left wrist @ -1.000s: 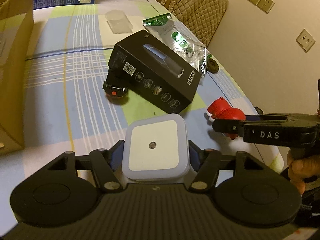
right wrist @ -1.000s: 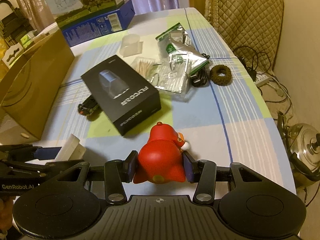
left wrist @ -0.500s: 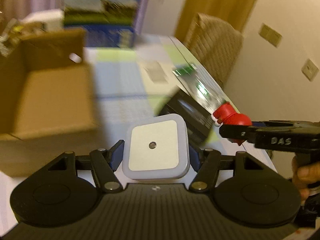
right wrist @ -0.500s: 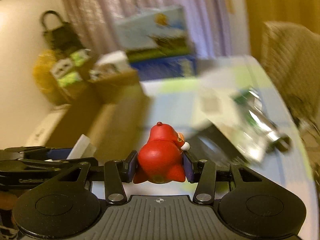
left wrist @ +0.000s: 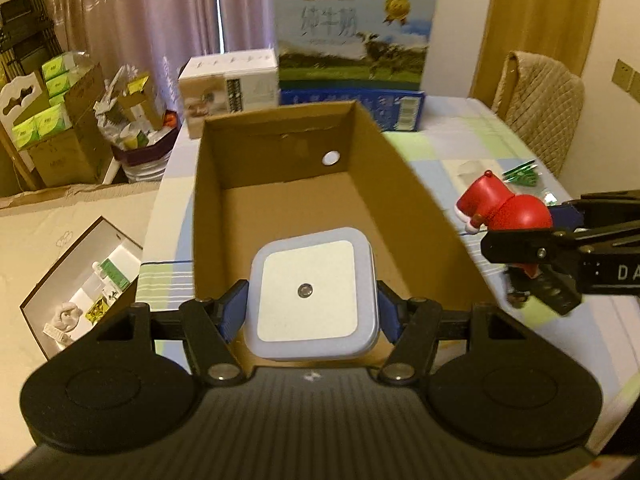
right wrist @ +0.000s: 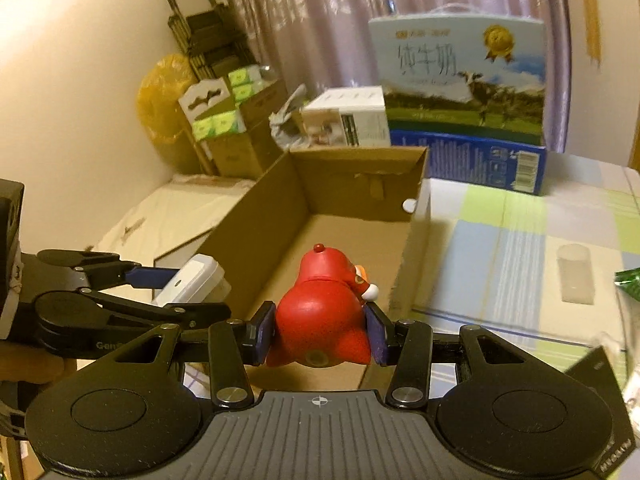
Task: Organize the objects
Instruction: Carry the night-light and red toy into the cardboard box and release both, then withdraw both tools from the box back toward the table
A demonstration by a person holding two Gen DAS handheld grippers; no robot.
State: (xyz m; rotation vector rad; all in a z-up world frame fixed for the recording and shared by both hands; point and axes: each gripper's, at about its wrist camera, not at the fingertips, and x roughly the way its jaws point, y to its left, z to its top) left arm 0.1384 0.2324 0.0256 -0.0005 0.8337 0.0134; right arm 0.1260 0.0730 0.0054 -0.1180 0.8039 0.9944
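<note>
My left gripper (left wrist: pixel 310 312) is shut on a square white night light (left wrist: pixel 310 294) with a small sensor in its middle, and holds it above the near end of an open cardboard box (left wrist: pixel 408 184). My right gripper (right wrist: pixel 320 332) is shut on a red toy figure (right wrist: pixel 320 316). In the left wrist view that red toy figure (left wrist: pixel 504 208) hangs just right of the box's right wall. In the right wrist view the cardboard box (right wrist: pixel 256 216) lies straight ahead, and the left gripper (right wrist: pixel 160 292) with the night light (right wrist: pixel 192 280) is at the left.
A milk carton case (left wrist: pixel 352 36) on a blue box (left wrist: pixel 396 108) and a white box (left wrist: pixel 228 84) stand behind the cardboard box. A clear plastic cup (right wrist: pixel 576 276) and a green packet (left wrist: pixel 522 174) lie on the checked tablecloth at the right. Cartons and bags crowd the floor at the left.
Both grippers have risen and swung left from the black box and clutter toward the open cardboard box, each still gripping its object. The views now look higher into the room.
</note>
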